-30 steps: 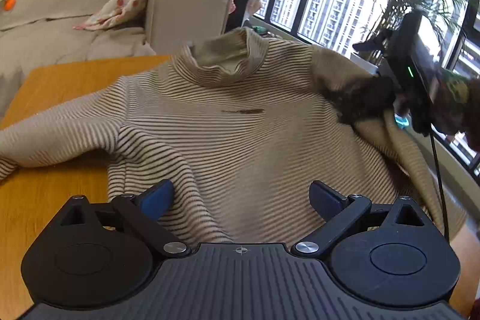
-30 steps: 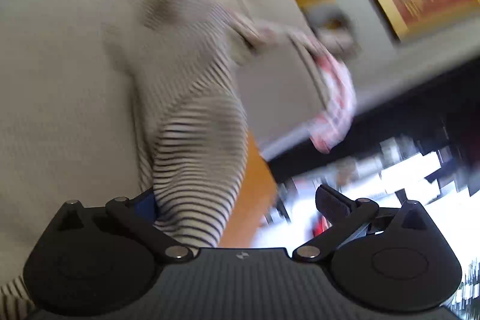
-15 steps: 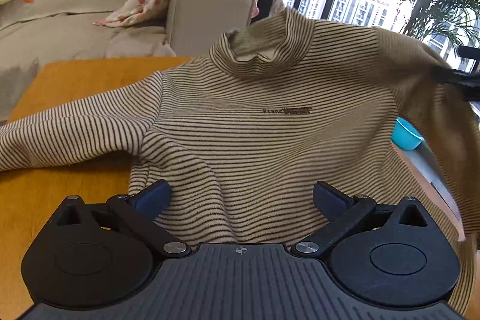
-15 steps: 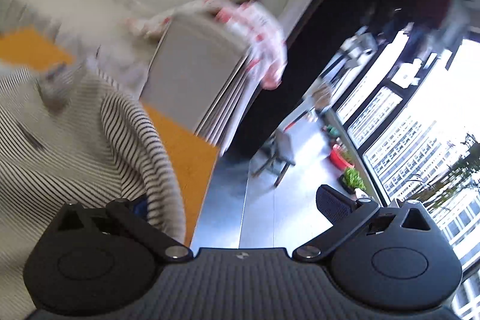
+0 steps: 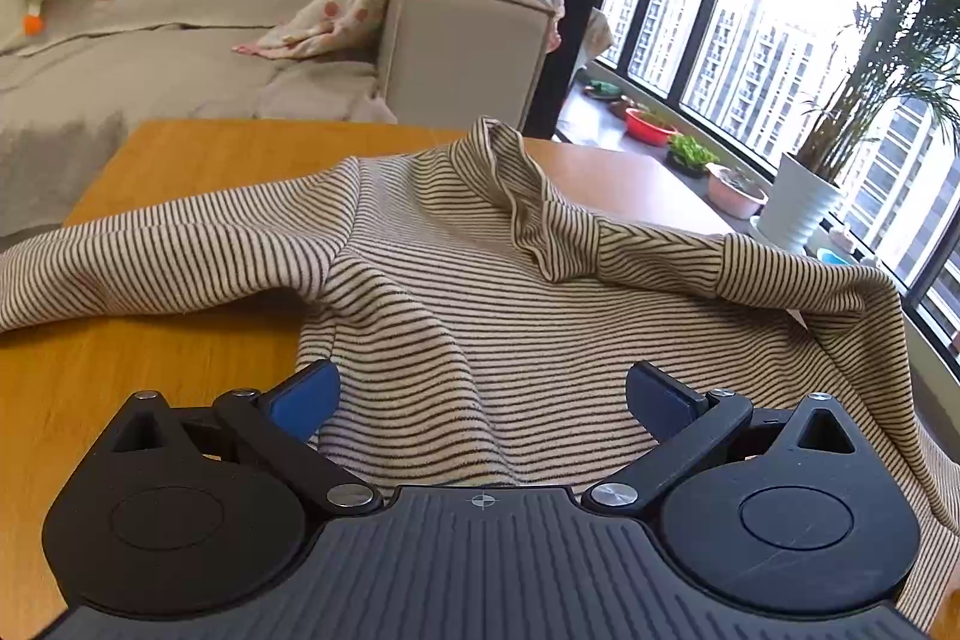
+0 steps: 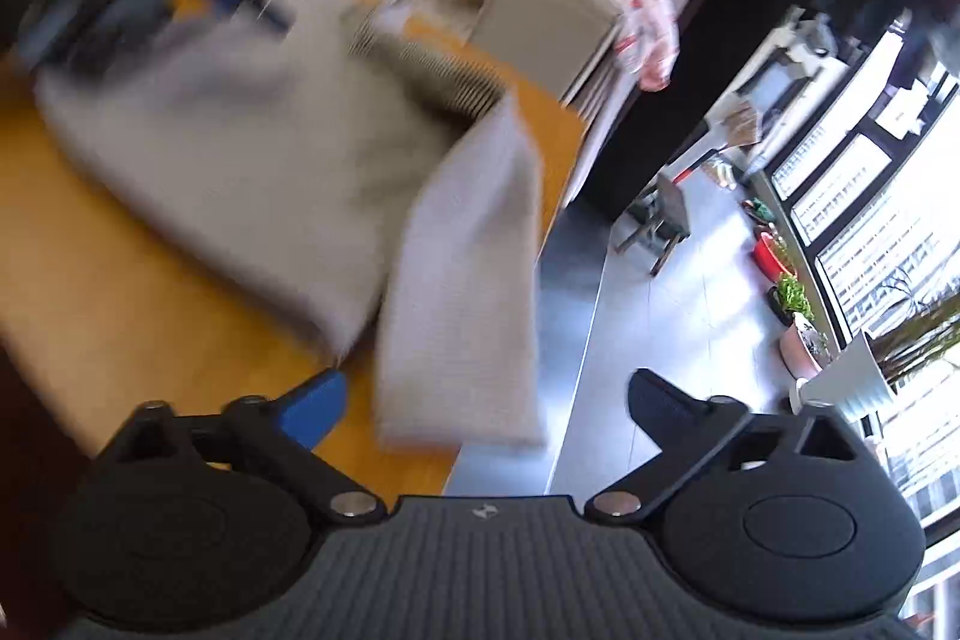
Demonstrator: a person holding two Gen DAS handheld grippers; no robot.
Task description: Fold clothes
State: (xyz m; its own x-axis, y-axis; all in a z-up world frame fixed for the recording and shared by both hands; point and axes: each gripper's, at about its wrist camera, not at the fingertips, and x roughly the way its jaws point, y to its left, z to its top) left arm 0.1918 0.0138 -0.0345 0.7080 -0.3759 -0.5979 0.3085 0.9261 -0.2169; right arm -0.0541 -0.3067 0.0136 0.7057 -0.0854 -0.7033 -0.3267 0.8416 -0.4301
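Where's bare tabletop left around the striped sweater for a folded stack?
Bare wood on the table lies beyond the striped sweater toward the sofa, and in the near-left patch below its spread sleeve. A narrow strip right of the collar is also clear. The window side is crowded: the other sleeve drapes over that table edge.

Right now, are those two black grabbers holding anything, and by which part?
Nothing is held. The left gripper hangs open over the striped beige sweater; the right gripper, jaws just narrowing, is open with the sleeve hanging free between them.
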